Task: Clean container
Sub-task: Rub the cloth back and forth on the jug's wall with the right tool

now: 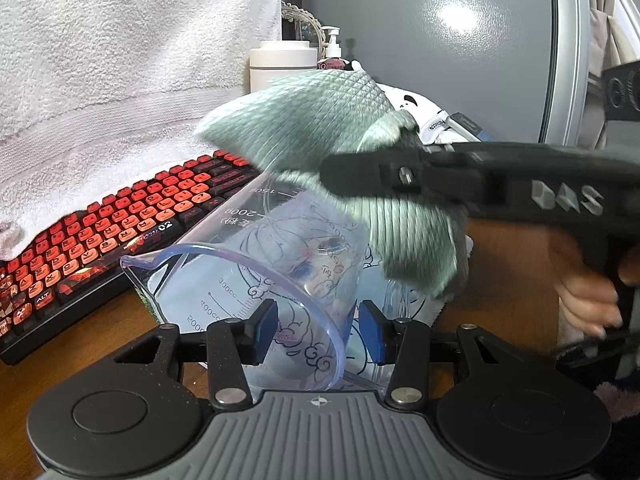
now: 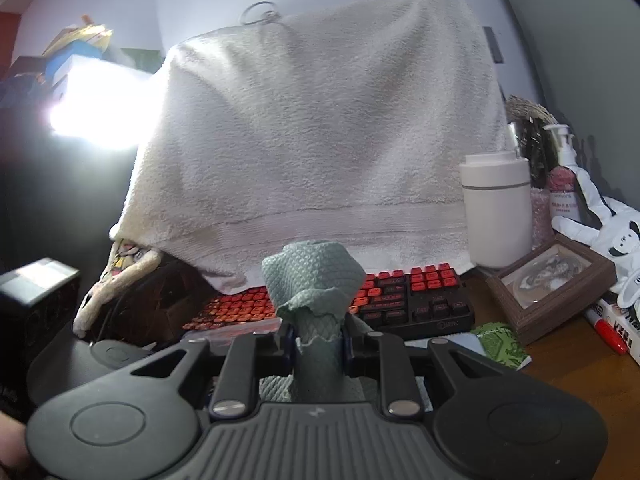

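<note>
A clear plastic measuring cup (image 1: 240,264) with printed scale marks lies tilted, its mouth toward the left wrist camera. My left gripper (image 1: 318,332) is shut on its rim wall, with the blue pads (image 1: 264,328) on either side of it. A grey-green ribbed cloth (image 1: 296,120) hangs over the cup's far end. My right gripper (image 1: 336,172) reaches in from the right, shut on that cloth, and a hand (image 1: 588,296) holds its grip. In the right wrist view the cloth (image 2: 316,280) bunches up out of the shut right gripper (image 2: 318,344). The cup is not clearly seen there.
A black keyboard with red keys (image 1: 120,224) sits on the wooden desk under a white towel (image 2: 320,140) draped over something tall. At the right stand a white cylinder (image 2: 496,208), a pump bottle (image 2: 564,176), a plush toy (image 2: 612,236), a wooden frame (image 2: 548,284) and a red marker (image 2: 608,332).
</note>
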